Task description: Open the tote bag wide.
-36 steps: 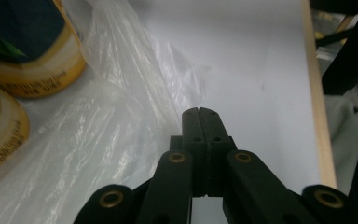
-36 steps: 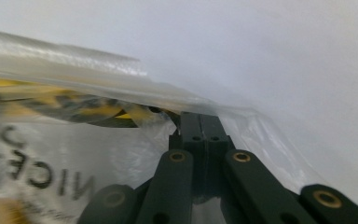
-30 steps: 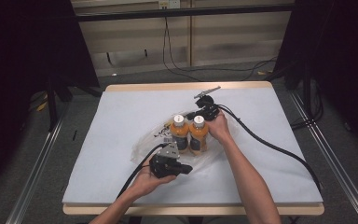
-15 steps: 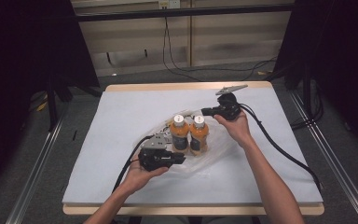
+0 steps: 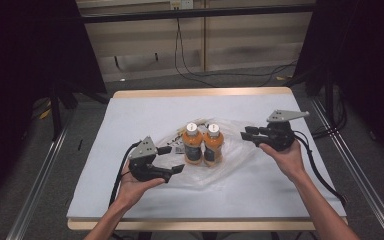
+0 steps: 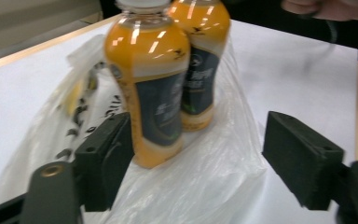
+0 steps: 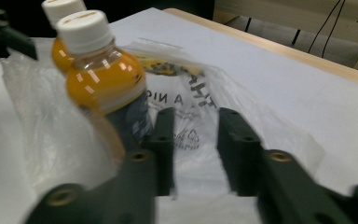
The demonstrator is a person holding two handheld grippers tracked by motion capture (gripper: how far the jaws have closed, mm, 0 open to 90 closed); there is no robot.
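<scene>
Two orange juice bottles with white caps, the left bottle (image 5: 192,143) and the right bottle (image 5: 213,143), stand upright side by side on a crumpled clear plastic bag (image 5: 235,160) mid-table. My left gripper (image 5: 172,159) is held just left of the bag, open wide, with nothing between its jaws. In the left gripper view the left bottle (image 6: 154,93) stands close ahead and the right bottle (image 6: 204,70) behind it. My right gripper (image 5: 247,134) hovers to the right of the bottles, open with a narrow gap and empty. The right gripper view shows the right bottle (image 7: 103,88) nearest, over the printed bag (image 7: 191,112).
The white table (image 5: 130,120) has a wooden rim and bare room all around the bag. Black cables trail from both grippers toward the near edge. Metal rails run along both sides, with dark curtains and floor cables beyond the far edge.
My right gripper has drawn away to the right from behind the bottles. My left gripper has pulled back left a little from the bag. The bottles stay put.
</scene>
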